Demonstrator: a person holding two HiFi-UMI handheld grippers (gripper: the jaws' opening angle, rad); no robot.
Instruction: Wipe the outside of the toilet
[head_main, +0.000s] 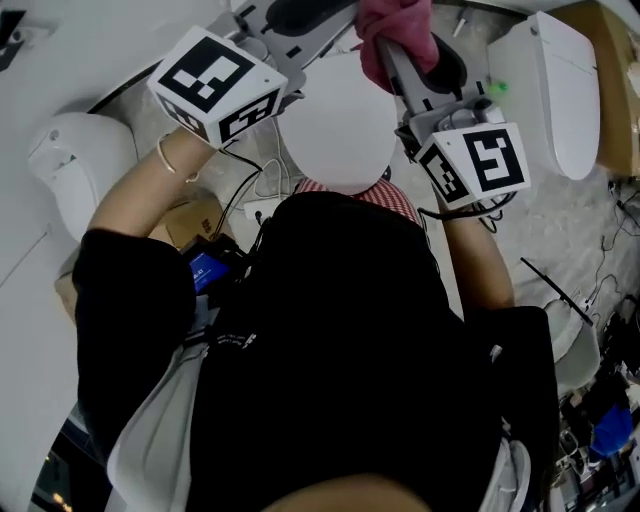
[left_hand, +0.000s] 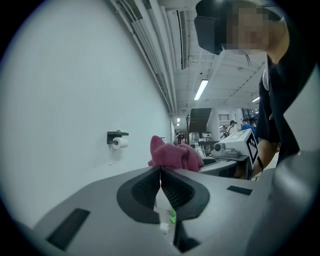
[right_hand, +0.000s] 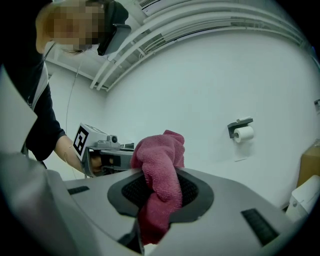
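A white toilet (head_main: 70, 165) stands on the left side of the floor, under my left forearm. I can't tell whether this one or the one on the right is meant for cleaning. My left gripper (left_hand: 160, 170) has its fingers pressed together with nothing between them. Its view looks up at a bare wall with a toilet-roll holder (left_hand: 118, 140), so I take it as idle. Between the two grippers in the head view sits a white rounded shape (head_main: 335, 125) that I can't identify. The right gripper (right_hand: 161, 192) has its fingers clamped on a magenta cloth (right_hand: 162, 150), which bunches above the tips and hangs down through them. A second toilet (head_main: 548, 95), lid down, stands near that gripper on the right side of the floor, and I judge it the likelier target.

To wipe well, I'd tip the right gripper down so the bunched end leads and lay the cloth flat on the porcelain. I'd press lightly enough that the hard fingers never meet the shell. The grip needs to be firm, since only a fold looks pinched.

Both gripper views show wall and ceiling rather than the surface to be wiped, apart from a white sliver (right_hand: 305, 200) at the right gripper view's lower right. My torso covers much of the floor, and the left gripper's tips run off the top edge of the head view.
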